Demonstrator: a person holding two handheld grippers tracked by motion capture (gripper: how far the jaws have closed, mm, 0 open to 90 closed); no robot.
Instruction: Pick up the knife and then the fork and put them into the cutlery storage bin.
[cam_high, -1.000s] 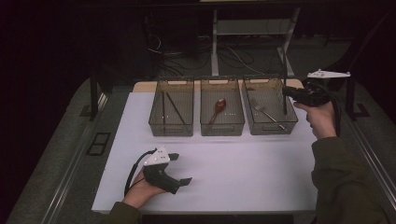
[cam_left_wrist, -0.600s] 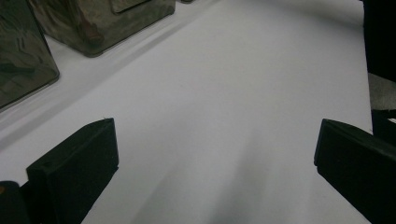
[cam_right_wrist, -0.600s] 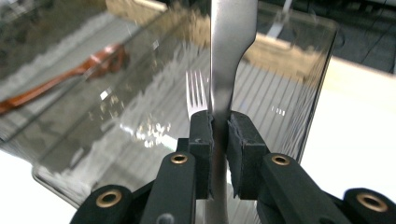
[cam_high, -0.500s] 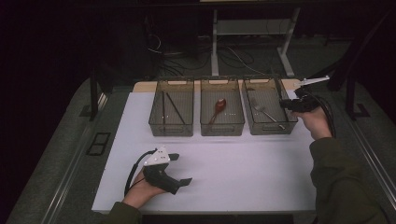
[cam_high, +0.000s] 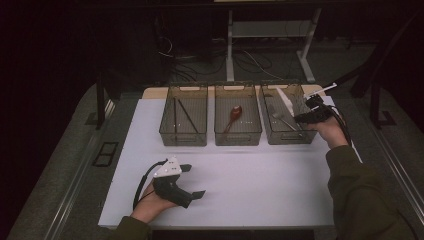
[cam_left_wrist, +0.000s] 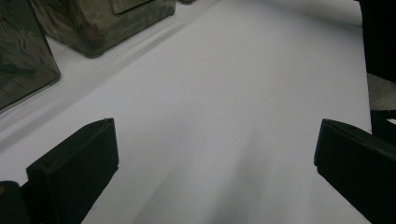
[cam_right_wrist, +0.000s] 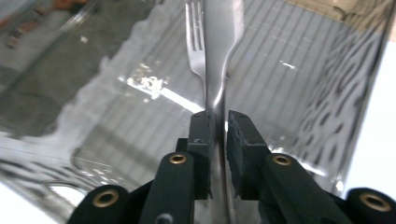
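My right gripper (cam_high: 306, 113) (cam_right_wrist: 218, 140) hangs over the right end of the right clear bin (cam_high: 289, 136), shut on the handle of a metal utensil (cam_right_wrist: 218, 56) that slants up and left above the bin (cam_high: 285, 98). A steel fork (cam_right_wrist: 195, 42) (cam_high: 283, 120) lies on the bin floor just beneath it. The middle bin (cam_high: 238, 131) holds a red-brown spoon (cam_high: 234, 114). Thin dark sticks (cam_high: 183, 111) lie in the left bin (cam_high: 183, 137). My left gripper (cam_high: 194, 181) (cam_left_wrist: 215, 158) rests open on the white table near the front edge, nothing between its jaws.
The three bins stand in a row at the back of the white tabletop (cam_high: 260, 175). Bare white surface lies between the bins and the left gripper. Dark floor, cables and a desk frame (cam_high: 230, 45) lie beyond the table.
The right hand has come down and slightly left, from above the table's back right corner to the right bin, with the utensil in its jaws. The left hand has stayed put.
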